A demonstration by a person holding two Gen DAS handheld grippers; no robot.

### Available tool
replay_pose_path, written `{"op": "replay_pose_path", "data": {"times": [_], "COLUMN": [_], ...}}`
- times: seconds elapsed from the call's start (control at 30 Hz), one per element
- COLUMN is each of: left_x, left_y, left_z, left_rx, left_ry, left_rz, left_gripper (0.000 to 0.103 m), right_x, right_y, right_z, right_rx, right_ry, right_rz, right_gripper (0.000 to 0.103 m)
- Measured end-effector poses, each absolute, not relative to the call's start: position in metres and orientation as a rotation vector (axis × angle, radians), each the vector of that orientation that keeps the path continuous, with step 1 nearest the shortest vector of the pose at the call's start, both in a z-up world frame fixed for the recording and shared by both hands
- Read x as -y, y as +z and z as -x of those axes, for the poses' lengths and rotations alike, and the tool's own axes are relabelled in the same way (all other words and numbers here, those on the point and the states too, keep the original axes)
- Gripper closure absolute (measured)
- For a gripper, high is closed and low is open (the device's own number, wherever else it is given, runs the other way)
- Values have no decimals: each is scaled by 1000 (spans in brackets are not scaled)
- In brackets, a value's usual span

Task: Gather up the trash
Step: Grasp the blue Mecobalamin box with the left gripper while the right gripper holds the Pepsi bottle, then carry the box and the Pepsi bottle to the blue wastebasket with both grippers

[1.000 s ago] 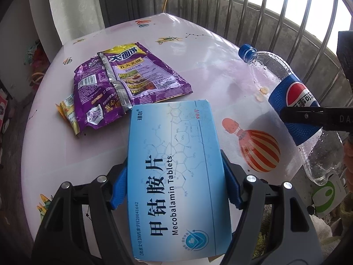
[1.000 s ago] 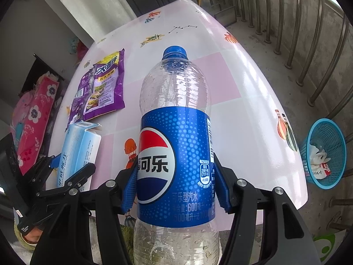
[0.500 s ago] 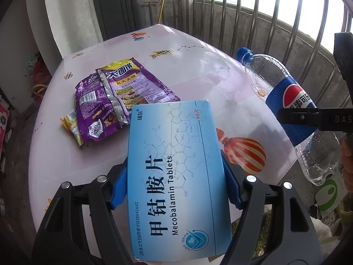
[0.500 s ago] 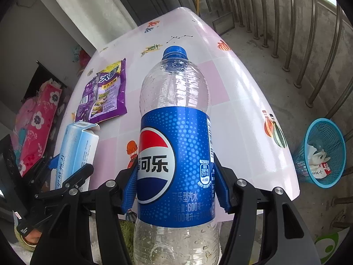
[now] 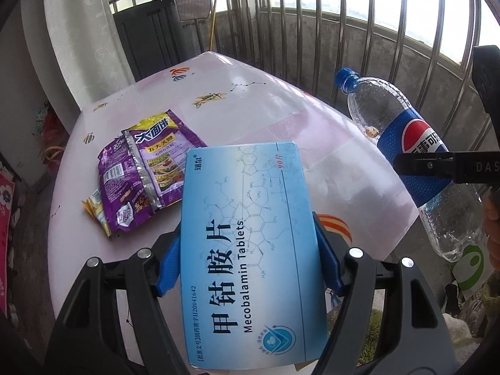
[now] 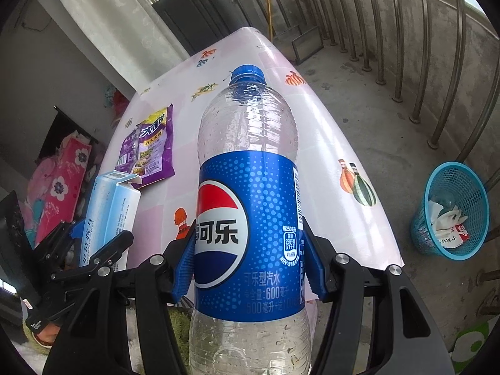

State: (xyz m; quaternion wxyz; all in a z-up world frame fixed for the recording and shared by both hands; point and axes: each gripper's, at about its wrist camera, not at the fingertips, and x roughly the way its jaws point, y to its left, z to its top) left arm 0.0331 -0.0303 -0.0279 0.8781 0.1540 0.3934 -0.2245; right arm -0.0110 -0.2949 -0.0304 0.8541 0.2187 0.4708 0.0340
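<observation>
Center frame in both views: left gripper [image 5: 250,254] jaws clamped on tablet box [image 5: 250,250], right gripper [image 6: 250,261] jaws clamped on Pepsi bottle [image 6: 250,206]; purple wrappers [image 5: 147,168] on table [image 5: 265,118].

I see a clear, glossy plastic bottle [image 6: 250,206] beaded with droplets, a smooth paper tablet box [image 5: 250,250], shiny foil wrappers [image 5: 147,168], a glossy table [image 5: 281,118] covering and a plastic mesh basket [image 6: 450,212].

Bright daylight through the railing [image 5: 368,31]; sky blown out. Soft glare on table [image 5: 281,118]. Sharp centre, fisheye-bent edges, dark corners.
</observation>
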Motion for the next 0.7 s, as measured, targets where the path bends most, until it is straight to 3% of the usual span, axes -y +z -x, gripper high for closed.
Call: {"op": "replay_pose_path", "data": {"times": [0.47,0.7], "left_x": [151,257], "left_y": [4,-1], "left_z": [-59,-76], "left_rx": [-764,-864], "left_ry": [-773,-1000], "left_rz": [-359,-327], "left_gripper": [35,35], "right_x": [416,493], "right_y": [-8,-47], "right_z": [80,126], "right_rx": [-803,-783], "right_ry": [-223,-449], "right_rz": [-648,-833], "right_gripper": [45,45]}}
